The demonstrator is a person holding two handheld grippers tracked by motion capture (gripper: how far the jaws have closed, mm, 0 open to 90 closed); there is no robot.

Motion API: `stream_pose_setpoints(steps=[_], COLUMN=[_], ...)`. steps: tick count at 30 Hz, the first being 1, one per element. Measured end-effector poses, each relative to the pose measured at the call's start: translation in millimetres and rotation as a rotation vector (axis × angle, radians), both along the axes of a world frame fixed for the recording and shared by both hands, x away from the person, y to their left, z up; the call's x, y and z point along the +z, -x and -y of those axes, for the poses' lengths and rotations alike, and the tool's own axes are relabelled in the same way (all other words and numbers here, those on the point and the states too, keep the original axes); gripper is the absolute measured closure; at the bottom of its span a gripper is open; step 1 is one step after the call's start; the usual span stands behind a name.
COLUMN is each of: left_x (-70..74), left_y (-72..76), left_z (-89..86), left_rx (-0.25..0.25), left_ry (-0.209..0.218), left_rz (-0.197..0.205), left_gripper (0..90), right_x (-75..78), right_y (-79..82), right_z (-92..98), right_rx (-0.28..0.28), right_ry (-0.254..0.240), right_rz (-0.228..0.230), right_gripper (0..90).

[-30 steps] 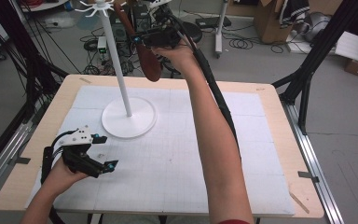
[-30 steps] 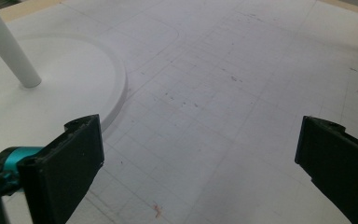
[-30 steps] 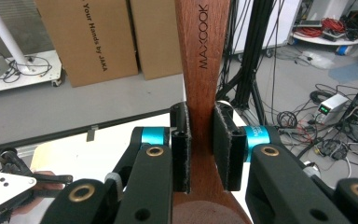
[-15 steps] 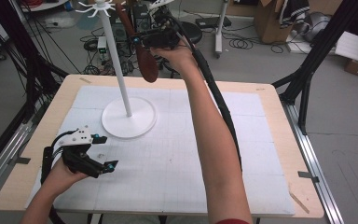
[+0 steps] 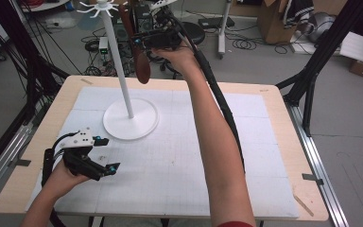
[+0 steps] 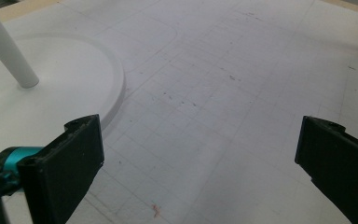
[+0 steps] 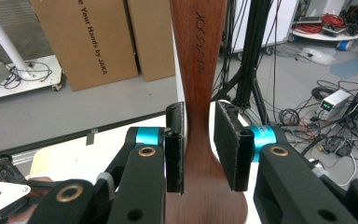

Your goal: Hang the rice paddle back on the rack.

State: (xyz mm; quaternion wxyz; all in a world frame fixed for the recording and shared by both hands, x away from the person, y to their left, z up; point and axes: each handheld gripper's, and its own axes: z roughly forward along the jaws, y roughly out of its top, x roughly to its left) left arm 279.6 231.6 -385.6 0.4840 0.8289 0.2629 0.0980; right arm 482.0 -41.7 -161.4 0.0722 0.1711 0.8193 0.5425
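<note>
- Right gripper [image 7: 199, 149] clamps a dark brown wooden spoon [image 7: 199, 60] at its narrow neck, one black jaw on each side, both touching the wood
- Spoon stands upright between the jaws in the right gripper view; handle runs up past the top edge, with lettering printed along it; the wood widens below the jaws
- High view: right gripper [image 5: 147, 41] is raised well above the far edge of the table, arm stretched forward; spoon [image 5: 138, 52] hangs close to vertical, rounded end down, just right of the pole and near the hooks at its top; cannot tell if it touches a hook
- White stand [image 5: 118, 61]: thin pole rising from a round flat base [image 5: 142, 124] on the far-left part of the mat, hooks spread at the top
- Left gripper [image 5: 105, 153] rests low at the near-left of the table, held in the left hand [image 5: 66, 174], jaws spread wide with nothing between them
- Left gripper view: the two black jaws stand far apart over bare gridded white mat [image 6: 242, 93]; stand base [image 6: 70, 88] and the foot of the pole [image 6: 7, 51] lie just ahead of the left jaw
- Table [image 5: 283, 101] is light wood, mostly covered by the mat
- Cardboard boxes [image 7: 102, 37] and cables [image 7: 326, 116] sit on the floor behind the spoon in the right gripper view
</note>
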Motion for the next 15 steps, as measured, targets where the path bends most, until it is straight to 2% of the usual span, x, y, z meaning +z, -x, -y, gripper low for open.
stream_pose_setpoints(steps=[5,10,13,15], left_x=[0.3,0.2,0.3,0.4], left_y=[0.0,0.2,0.3,0.1], left_z=[-0.4,-0.2,-0.2,-0.6], left_rx=[0.0,0.002,0.002,-0.001], left_ry=[-0.003,-0.001,0.001,-0.004], left_rz=[0.003,0.002,0.003,0.003], left_gripper=[1.7,1.7,1.7,1.7], right_x=[0.0,-0.4,-2.7,-5.0], right_y=[0.0,3.6,7.3,9.7], right_z=[2.1,5.1,5.8,5.2], right_rx=[0.0,0.027,0.061,0.085], right_ry=[0.001,-0.004,-0.012,-0.001], right_rz=[-0.014,-0.013,-0.024,-0.024], right_gripper=[71.4,68.7,61.3,54.7])
